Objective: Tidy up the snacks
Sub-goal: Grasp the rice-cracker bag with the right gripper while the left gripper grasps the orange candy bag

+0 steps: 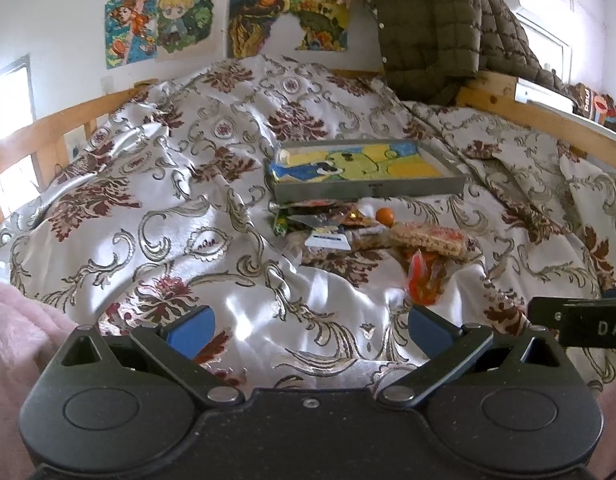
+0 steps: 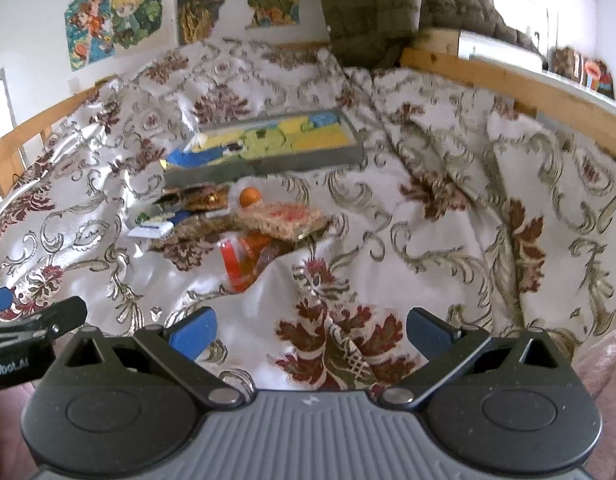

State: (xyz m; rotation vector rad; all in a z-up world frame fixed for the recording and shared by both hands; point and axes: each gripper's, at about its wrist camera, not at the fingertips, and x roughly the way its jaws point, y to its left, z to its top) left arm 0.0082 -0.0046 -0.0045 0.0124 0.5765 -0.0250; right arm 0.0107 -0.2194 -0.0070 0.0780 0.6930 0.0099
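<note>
So, going left to right across the snack pile on the bedspread (image 1: 236, 280):

1. Both claws sit low at the near edge of the bed, well short of the snacks. The left gripper (image 1: 310, 330) has its blue pads wide apart with nothing between them; the right gripper (image 2: 310, 330) is the same, spread and empty.
2. The snacks lie in a loose heap just in front of the gray tray (image 1: 368, 190), which has a yellow-green cartoon picture on its bottom.
3. Leftmost is a green foil packet (image 1: 282, 224), crinkly and light. It looks slippery, so pinching a flat sealed edge seems best.
4. Next is a white and blue packet (image 1: 328, 240), small and flat. It has print, but too blurry to read.
5. The orange ball (image 1: 385, 214) behind them looks like a lollipop head, hard and round, likely to roll or pop out of the pads.
6. The rice cracker bar (image 1: 428, 240) in clear wrap is stiff but crumbly, so a gentle grab across its middle seems right.
7. The red-orange wrapper (image 1: 422, 280), nearest the claws, is soft and floppy.
8. Readable writing: "DA" on the other claw's side in the left view, "Robot.AI" in the right view. No snack brands are legible.
</note>
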